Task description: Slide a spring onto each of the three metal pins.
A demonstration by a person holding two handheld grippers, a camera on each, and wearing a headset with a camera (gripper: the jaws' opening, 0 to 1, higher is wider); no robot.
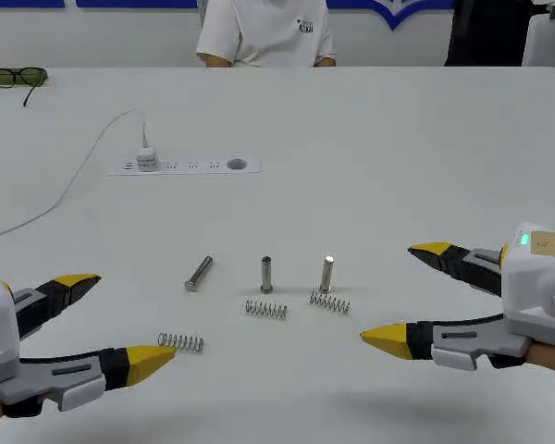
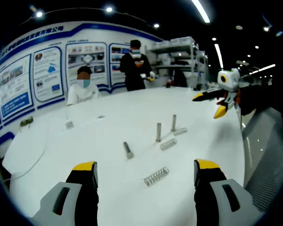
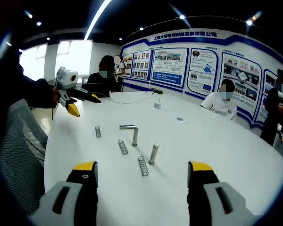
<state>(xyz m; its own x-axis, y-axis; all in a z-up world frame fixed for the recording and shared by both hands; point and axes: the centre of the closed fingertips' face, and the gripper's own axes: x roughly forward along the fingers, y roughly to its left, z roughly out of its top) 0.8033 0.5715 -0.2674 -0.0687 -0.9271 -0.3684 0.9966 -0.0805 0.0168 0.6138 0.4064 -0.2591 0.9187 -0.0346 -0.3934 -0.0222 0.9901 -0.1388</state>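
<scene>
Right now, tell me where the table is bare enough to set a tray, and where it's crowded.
Bare: the band between the power strip and the pins; the far right, past the right gripper; the near edge below the springs. Crowded: the middle, pins and springs, out to the left gripper.

head: high, forward-down | gripper views: low, inward, sharing pins (image 2: 158, 132)

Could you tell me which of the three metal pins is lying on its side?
The leftmost silver metal pin lies flat; the middle pin and right pin stand upright.
</scene>
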